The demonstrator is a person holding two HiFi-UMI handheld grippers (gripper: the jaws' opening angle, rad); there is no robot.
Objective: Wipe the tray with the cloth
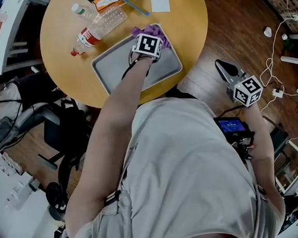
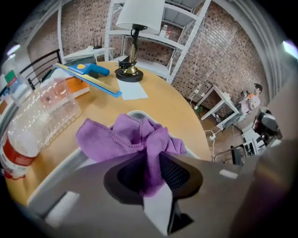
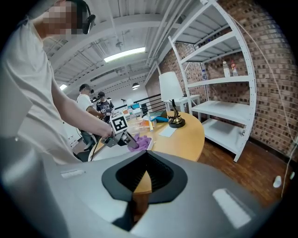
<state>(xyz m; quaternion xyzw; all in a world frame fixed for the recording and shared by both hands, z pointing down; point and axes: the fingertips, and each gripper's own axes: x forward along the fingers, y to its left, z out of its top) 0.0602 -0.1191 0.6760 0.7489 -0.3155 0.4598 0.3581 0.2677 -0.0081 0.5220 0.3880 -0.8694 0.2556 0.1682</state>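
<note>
We see the left gripper (image 2: 151, 162) with its fingers closed on the purple cloth (image 2: 125, 135). A fold is pinched between them, and the rest bunches out ahead with its stitched hem showing. From the head view, the cloth sits at the far right corner of the grey tray (image 1: 116, 67), just at the rim. The tray rests on the round wooden surface (image 1: 65, 56), near the edge closest to the person.

The right gripper (image 3: 145, 173) is held off the surface, over the wooden floor (image 1: 202, 80). Its fingers are together with nothing between them.

Little writing can be read. Each gripper's cube carries black-and-white square marker patterns. Left of the tray a clear plastic bottle (image 2: 39, 114) lies on its side, and its red label (image 2: 14, 155) is too blurred for us to make out any brand. Beyond the tray we see a sheet of paper (image 2: 132, 90), a blue-handled tool (image 2: 91, 69) and a lamp (image 2: 135, 28) with a white shade. A small screen (image 1: 232, 125) near the person's right forearm glows blue, its text too small to read.
</note>
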